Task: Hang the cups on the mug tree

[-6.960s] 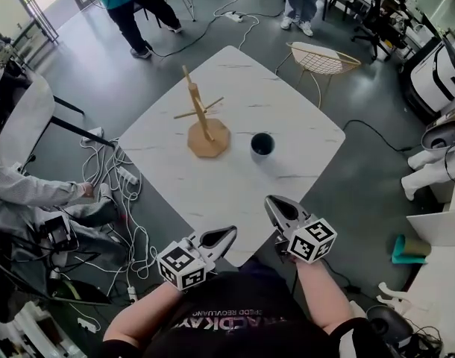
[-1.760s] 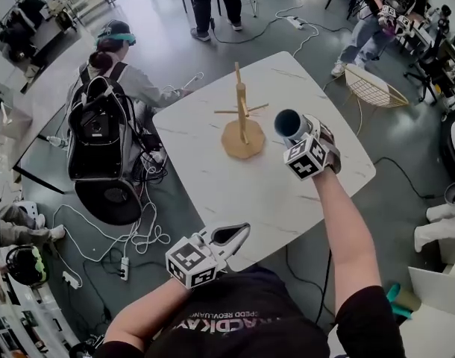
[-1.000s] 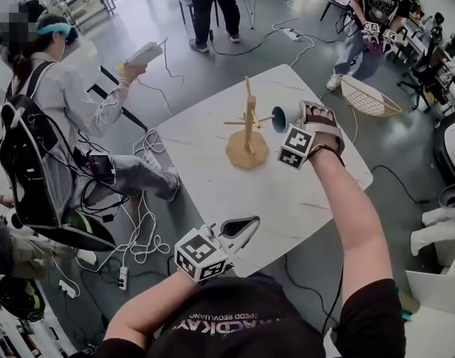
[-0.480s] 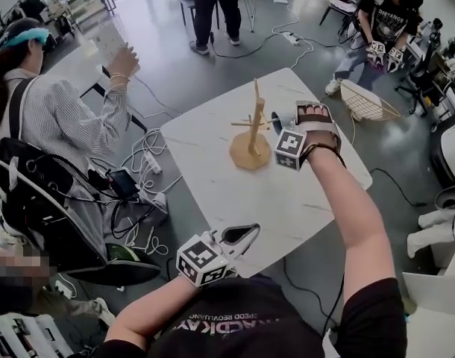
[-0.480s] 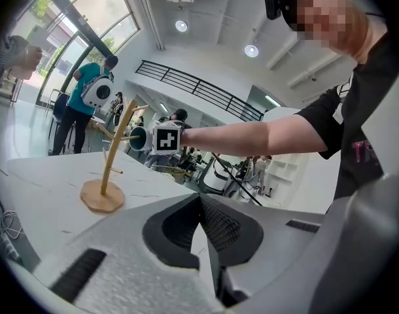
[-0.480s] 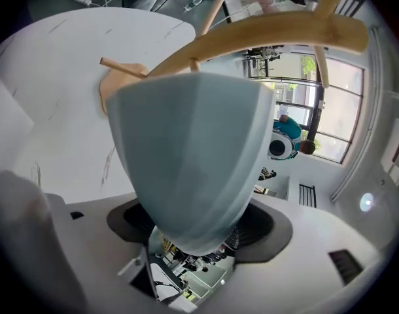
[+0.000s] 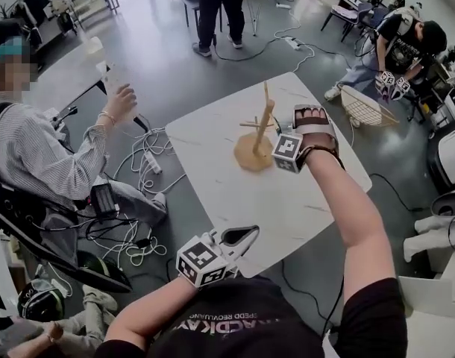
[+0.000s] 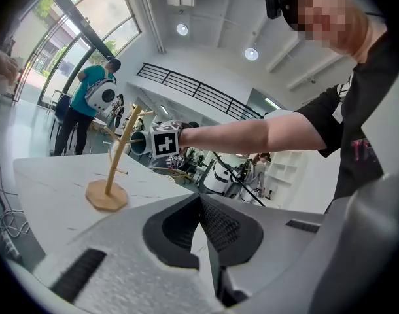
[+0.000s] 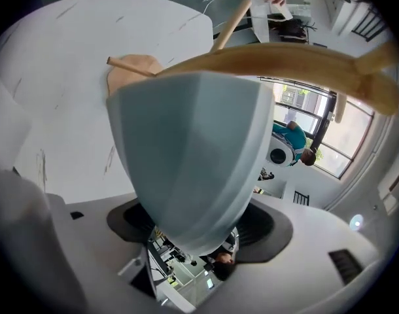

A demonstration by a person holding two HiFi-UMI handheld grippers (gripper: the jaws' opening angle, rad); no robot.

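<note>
Right tongs (image 9: 193, 231) clamped on the cup (image 9: 186, 149) at the mug tree (image 7: 259, 136).
The cup is pale blue-grey, with a wooden peg (image 9: 284, 64) crossing at its rim; my left tongs (image 8: 201, 205) are together, empty.

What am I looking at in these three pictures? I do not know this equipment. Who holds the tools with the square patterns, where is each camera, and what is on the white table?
There is no robot: a person holds a two-jaw gripper in each hand. One picture comes from a camera on the person's head; the other two come from cameras on the grippers. On the white table stands a wooden mug tree. The right gripper has its jaws shut on a pale cup, right beside a branch of the tree. The left gripper is near the table's edge, jaws together, holding nothing.
</note>
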